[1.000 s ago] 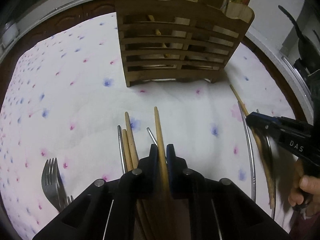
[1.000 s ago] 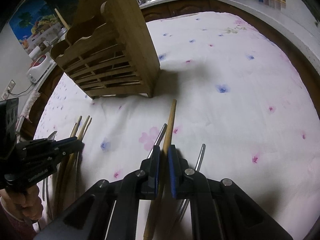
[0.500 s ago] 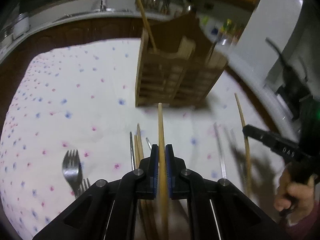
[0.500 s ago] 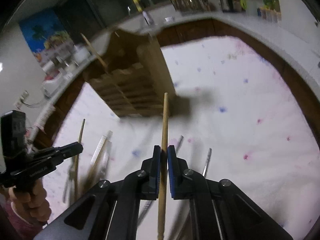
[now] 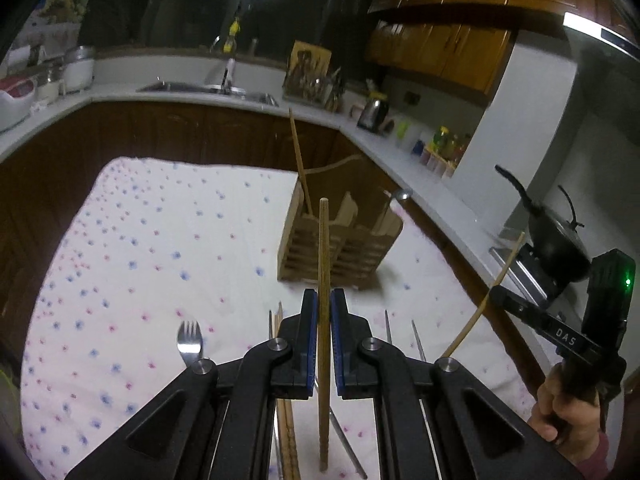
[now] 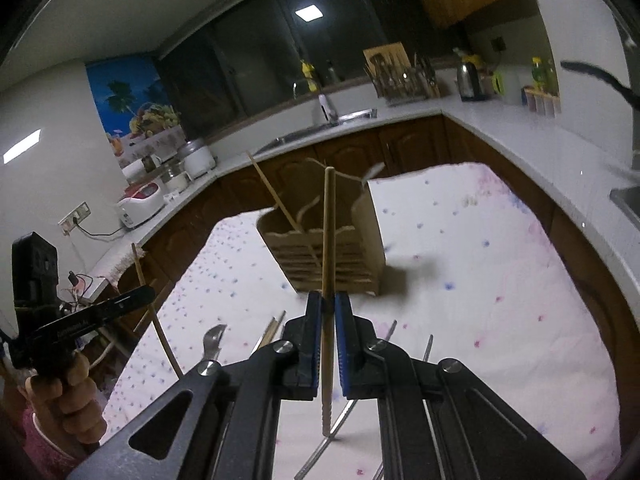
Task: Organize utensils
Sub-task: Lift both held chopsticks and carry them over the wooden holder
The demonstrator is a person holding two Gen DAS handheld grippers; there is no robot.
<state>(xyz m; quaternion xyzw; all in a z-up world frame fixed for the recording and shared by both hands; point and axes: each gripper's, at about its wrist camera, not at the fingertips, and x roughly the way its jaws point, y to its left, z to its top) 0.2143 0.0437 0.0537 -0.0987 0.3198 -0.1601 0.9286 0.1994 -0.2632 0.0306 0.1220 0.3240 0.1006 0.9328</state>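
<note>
My left gripper (image 5: 324, 300) is shut on a wooden chopstick (image 5: 323, 248) held above the table. My right gripper (image 6: 328, 304) is shut on another wooden chopstick (image 6: 328, 232), also lifted. A slatted wooden utensil holder (image 5: 340, 248) stands ahead on the flowered tablecloth (image 5: 160, 248), with one chopstick (image 5: 299, 160) leaning in it; the holder also shows in the right wrist view (image 6: 332, 248). The right gripper appears at the right of the left wrist view (image 5: 496, 292), and the left gripper at the left of the right wrist view (image 6: 150, 292).
A fork (image 5: 189, 340), more chopsticks (image 5: 280, 332) and metal utensils (image 5: 416, 340) lie on the cloth below the grippers. Kitchen counters with a sink (image 5: 208, 88), kettle (image 5: 376, 110) and a pan (image 5: 556, 236) surround the table.
Both grippers have lifted their chopsticks off the cloth and risen well above the table. The view now takes in the holder from farther off and the kitchen behind it.
</note>
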